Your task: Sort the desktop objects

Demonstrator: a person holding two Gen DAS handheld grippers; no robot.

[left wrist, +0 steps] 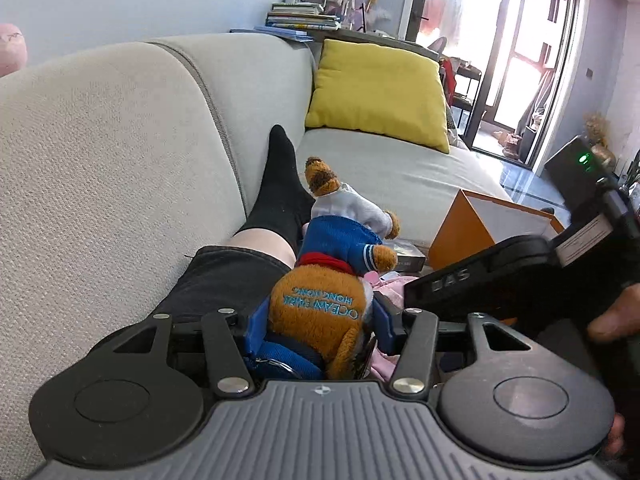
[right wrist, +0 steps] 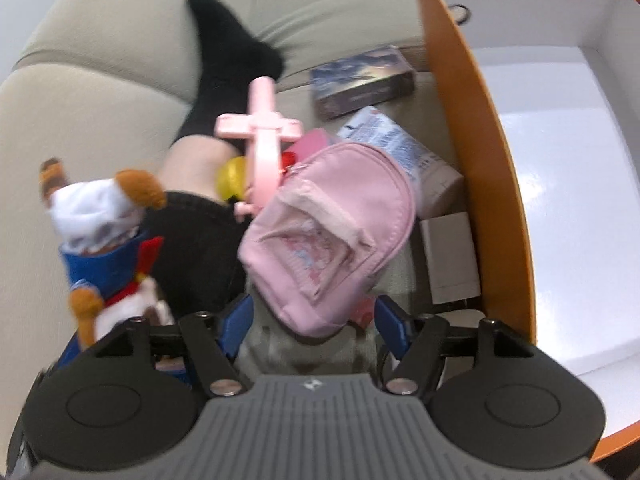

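Here, through the left wrist camera, your left gripper (left wrist: pixel 320 330) has its blue fingers (left wrist: pixel 256 322) clamped on the head of a plush toy (left wrist: pixel 324 280), which hangs upside down above your lap with its white trousers and striped tail pointing away. Stitched on the brown head, inverted, you can read "OCEAN PARK HONG KONG". The sofa backrest (left wrist: pixel 104 184) rises close on the left, the seat lies open toward a yellow cushion (left wrist: pixel 380 92), and the orange box (left wrist: pixel 460 232) stands to the right with the right gripper's body (left wrist: pixel 500 276) crossing in front of it. Through the right wrist camera, your right gripper (right wrist: pixel 312 320) points down with its fingers apart around the lower end of a small pink backpack (right wrist: pixel 332 236); you cannot tell whether the pads press on it. The orange wall of the box runs just beside it on the right, the white inside bare. A dark packet (right wrist: pixel 362 82) and printed pouch (right wrist: pixel 396 140) are too blurred to read.
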